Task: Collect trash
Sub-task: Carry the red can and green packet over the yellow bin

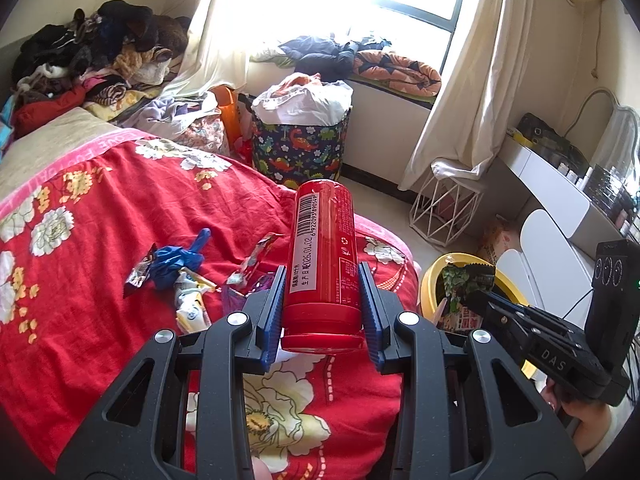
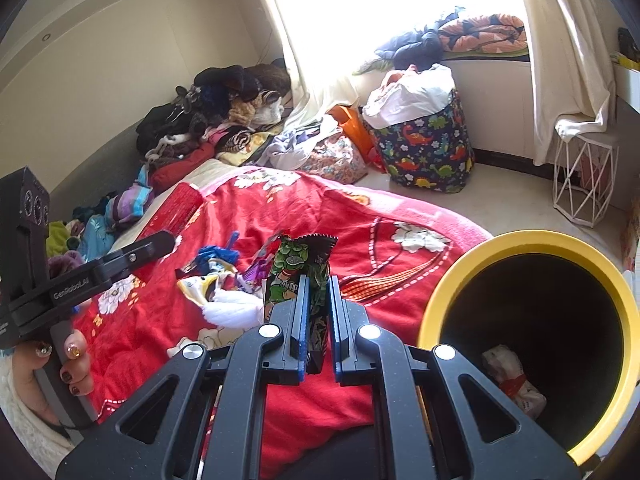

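The left claw (image 1: 322,304) is standing partly open and gripping a red can (image 1: 324,256) by its lower body, both blue pads pressing on its sides. The can is pointing away from the camera, above the bed (image 1: 120,208). Its white label is showing a barcode with digits beneath and a printed date reading 2026.01.02; the other print is too small to read.

The right claw (image 2: 318,320) is standing nearly closed and pinching a green snack wrapper (image 2: 298,268) between its pads. The wrapper is rising upright out of the claw, also above the bed, just left of the yellow bin (image 2: 528,240). A cartoon figure is printed on it; its lettering is unclear.

In the left wrist view the right claw's body is showing the letters "DAS". In the right wrist view the left claw's body is reading "GenRobot.AI".

More wrappers (image 1: 188,272) are lying on the bed, farther from the bin. A crumpled white packet (image 2: 514,380) is lying inside the bin.
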{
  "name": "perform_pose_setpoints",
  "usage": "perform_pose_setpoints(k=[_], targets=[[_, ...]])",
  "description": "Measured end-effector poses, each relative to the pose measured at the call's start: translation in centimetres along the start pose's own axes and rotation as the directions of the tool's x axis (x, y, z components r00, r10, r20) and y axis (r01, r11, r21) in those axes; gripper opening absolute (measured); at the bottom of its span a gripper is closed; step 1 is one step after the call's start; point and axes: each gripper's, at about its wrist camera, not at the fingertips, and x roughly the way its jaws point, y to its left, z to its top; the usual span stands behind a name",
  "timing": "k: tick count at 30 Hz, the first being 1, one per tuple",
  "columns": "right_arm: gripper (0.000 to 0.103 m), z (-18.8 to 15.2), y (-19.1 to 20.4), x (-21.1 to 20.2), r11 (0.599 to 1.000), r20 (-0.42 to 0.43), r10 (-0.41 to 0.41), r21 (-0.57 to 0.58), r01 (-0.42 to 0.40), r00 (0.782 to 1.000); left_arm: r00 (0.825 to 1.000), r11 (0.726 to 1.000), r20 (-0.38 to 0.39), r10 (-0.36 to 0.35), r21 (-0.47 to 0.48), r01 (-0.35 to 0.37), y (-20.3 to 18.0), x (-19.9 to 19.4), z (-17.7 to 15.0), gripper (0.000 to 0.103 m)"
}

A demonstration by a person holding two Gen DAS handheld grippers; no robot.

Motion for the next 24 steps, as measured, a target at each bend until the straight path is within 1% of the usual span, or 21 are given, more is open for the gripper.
perform_pose_setpoints(k=[11,19,24], targets=[[0.009,0.7,-2.9,-1.8,0.997,0.047,-0.061,0.049,0.058,0.997,0.999,0.999,-0.002,-0.032,0.041,0.032,-2.5,0.4,0.0,0.027],[0.009,0.8,-4.5,-3.0,0.992,0.081,-0.113,0.069,0.108,0.99,0.999,0.996,-0.005,-0.051,0.067,0.051,-4.2,0.5,-0.2,0.027],[0.009,0.9,-5.6,-3.6,0.988,0.095,-0.128,0.1,0.118,0.987,0.998,0.995,-0.009,-0.062,0.081,0.063,-5.1,0.7,-0.2,0.027]])
